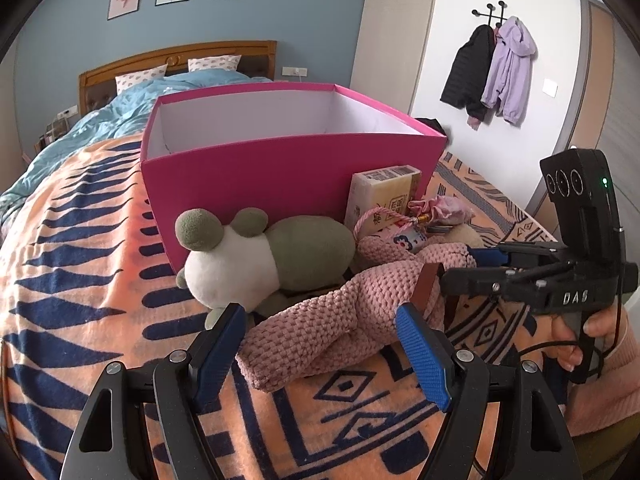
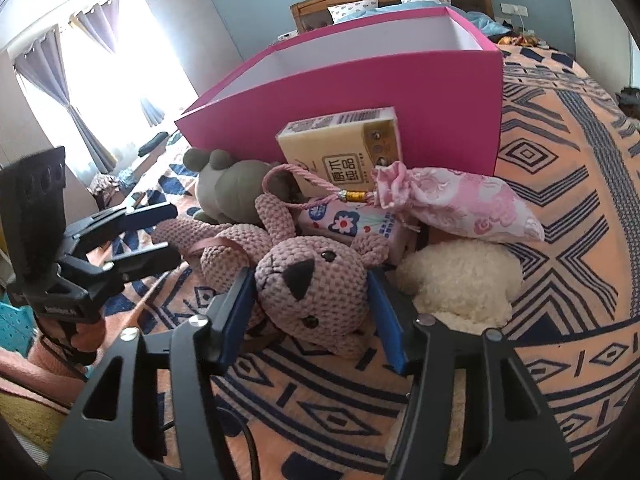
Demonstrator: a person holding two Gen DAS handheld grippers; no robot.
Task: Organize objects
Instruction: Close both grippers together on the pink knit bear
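Box (image 1: 256, 168), pink, open top, white inside, sits on the patterned blanket (image 1: 80, 264); nothing seen inside from either view, though the floor of it is hidden. All the loose items are piled against the box's near wall, likely staged there for loading.

Knit bunny (image 2: 308, 280) lies nearest, in front of the box, head toward the right gripper (image 2: 312, 316). Right gripper's jaws are spread, one pad on each side of the head, close to or just touching it; not squeezing that I can tell. Looks like a grasp being set up on the head, the firmest part.

Left gripper (image 1: 320, 336) is also spread wide, straddling the bunny's leg end (image 1: 312, 332). Neither pad is clearly in contact. Probably there to support the floppy body for a two-point lift, or just waiting.

Frog plush (image 1: 240, 256) lies against the box wall, left of the bunny. Tissue pack (image 2: 344, 152) leans upright on the box wall. Floral pouch (image 2: 460, 208) with cord rests on a flowered packet (image 2: 352, 224), beside the box's right corner. White fluffy toy (image 2: 460, 280) sits in front of the pouch, just right of the bunny's head.

Bunny not yet lifted.
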